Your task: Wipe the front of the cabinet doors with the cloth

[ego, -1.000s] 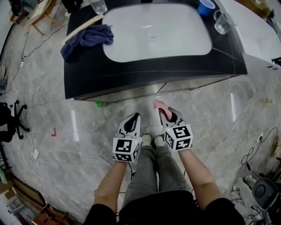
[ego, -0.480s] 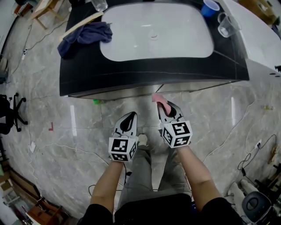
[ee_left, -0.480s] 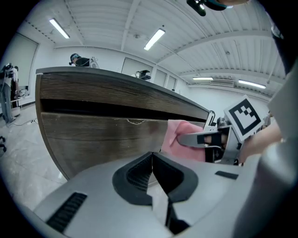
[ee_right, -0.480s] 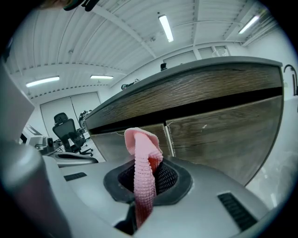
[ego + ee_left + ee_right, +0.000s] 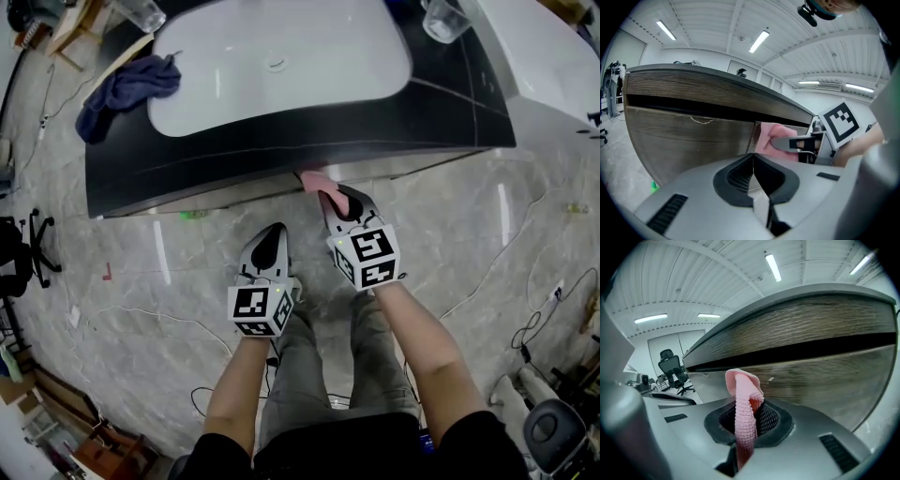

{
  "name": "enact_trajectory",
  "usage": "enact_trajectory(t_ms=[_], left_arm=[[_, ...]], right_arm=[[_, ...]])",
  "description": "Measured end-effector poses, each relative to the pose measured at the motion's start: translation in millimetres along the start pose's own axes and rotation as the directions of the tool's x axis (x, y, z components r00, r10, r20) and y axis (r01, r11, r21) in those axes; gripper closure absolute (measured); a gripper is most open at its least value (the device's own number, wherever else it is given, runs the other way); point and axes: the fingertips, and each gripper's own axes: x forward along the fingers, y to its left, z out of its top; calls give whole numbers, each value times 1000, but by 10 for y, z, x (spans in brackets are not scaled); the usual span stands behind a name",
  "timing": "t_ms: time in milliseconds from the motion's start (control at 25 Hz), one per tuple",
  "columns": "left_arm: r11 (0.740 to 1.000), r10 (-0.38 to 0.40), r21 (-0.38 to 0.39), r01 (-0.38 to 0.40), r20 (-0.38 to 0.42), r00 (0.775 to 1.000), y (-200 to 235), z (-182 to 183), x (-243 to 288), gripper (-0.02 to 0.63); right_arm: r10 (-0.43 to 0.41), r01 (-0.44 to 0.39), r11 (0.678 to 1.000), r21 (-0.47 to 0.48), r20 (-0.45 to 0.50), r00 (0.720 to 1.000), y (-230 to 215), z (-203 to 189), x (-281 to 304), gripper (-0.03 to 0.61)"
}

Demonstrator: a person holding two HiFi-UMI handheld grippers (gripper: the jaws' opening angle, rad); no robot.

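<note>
Right gripper view: a pink ribbed cloth (image 5: 740, 413) stands upright, long axis toward 12 o'clock, pinched between the right tongs (image 5: 746, 427). Its folded tip is just before the brown wood-grain cabinet door (image 5: 825, 376) under the black tabletop (image 5: 234, 155). The left tongs (image 5: 753, 171), at 8 o'clock from the right, are pressed together and empty.

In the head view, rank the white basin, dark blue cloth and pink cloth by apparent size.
Largest: white basin.
Next: dark blue cloth.
Smallest: pink cloth, though only part shows beyond the right tongs and it sits farther from the camera, so its true size is unsure.
</note>
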Motion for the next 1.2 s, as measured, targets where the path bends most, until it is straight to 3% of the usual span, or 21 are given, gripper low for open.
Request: enact_trajectory(t_ms=[440,1200], left_arm=[[1000,-10,13,10,0,1000,-435,57,348,604],[995,-73,62,75,-38,997,-1336,-1,864,604]], right_arm=[[-28,28,1000,14,-1,1000,-601,-35,-252,537],[-214,209,974,82,46,976,-2076,-24,-1046,537]])
